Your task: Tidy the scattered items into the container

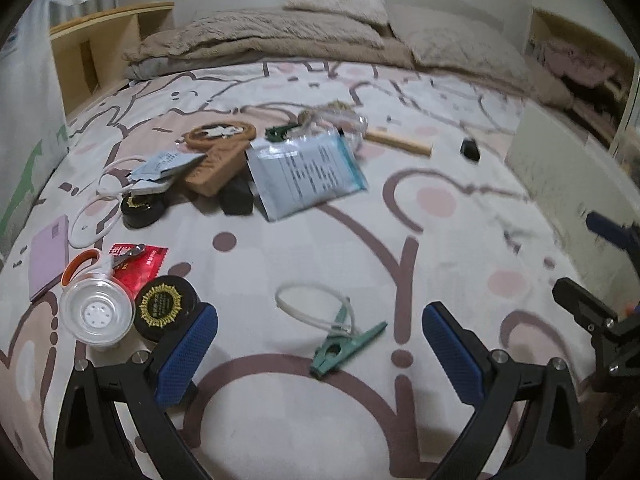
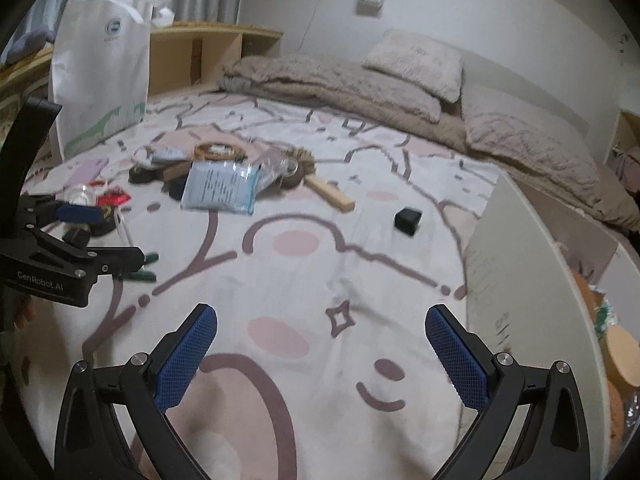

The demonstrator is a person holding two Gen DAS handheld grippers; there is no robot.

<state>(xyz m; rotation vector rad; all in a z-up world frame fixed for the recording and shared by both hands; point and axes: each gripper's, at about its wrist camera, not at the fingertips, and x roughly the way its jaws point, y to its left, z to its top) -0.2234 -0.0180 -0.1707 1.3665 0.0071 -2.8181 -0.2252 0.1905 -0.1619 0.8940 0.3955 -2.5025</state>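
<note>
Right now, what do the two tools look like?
Both match: the left tool and right tool have black angular frames with silver screws and two fingers faced with blue textured pads. White "GenRobot.AI" lettering marks the left tool's body in the right wrist view.

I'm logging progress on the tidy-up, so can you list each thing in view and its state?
left gripper: open, holding nothing
right gripper: open, holding nothing
green clip: lying flat on the bed, between the left gripper's fingers, not gripped
white container: on the right side of the bed, already holding some items
blue-edged pouch: lying flat on the bed
clear cup: upright, empty
</note>
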